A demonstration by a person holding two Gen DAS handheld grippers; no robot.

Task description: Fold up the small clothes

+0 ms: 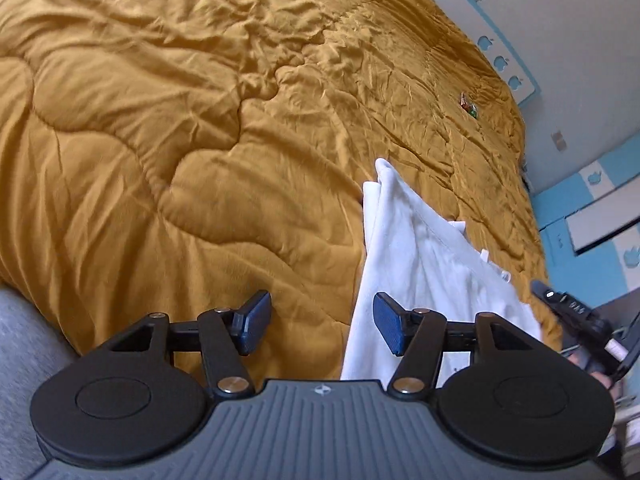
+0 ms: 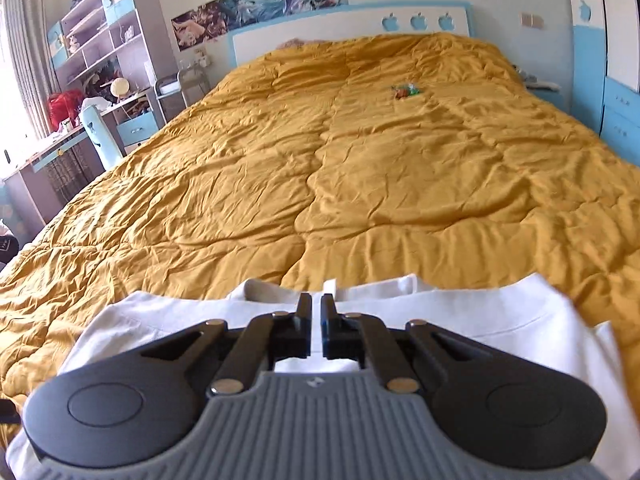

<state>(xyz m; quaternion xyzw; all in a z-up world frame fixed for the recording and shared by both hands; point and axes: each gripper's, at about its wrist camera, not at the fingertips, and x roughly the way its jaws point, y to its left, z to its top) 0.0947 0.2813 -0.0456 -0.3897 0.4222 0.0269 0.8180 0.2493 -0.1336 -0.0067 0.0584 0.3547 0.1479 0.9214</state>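
Note:
A white garment (image 1: 416, 256) lies on the mustard quilt (image 1: 200, 120) at the near edge of the bed. In the left wrist view my left gripper (image 1: 320, 326) is open with blue pads, its right finger over the garment's left edge, holding nothing. The other gripper (image 1: 576, 316) shows at the far right, on the garment's other side. In the right wrist view my right gripper (image 2: 316, 328) is shut on a fold of the white garment (image 2: 500, 320), which spreads under and to both sides of it on the quilt (image 2: 360, 180).
A small colourful object (image 2: 405, 91) lies far up the bed; it also shows in the left wrist view (image 1: 468, 105). A white and blue headboard (image 2: 352, 28) stands behind. A desk and shelves (image 2: 100, 64) are at the left, blue cabinets (image 2: 620, 112) at the right.

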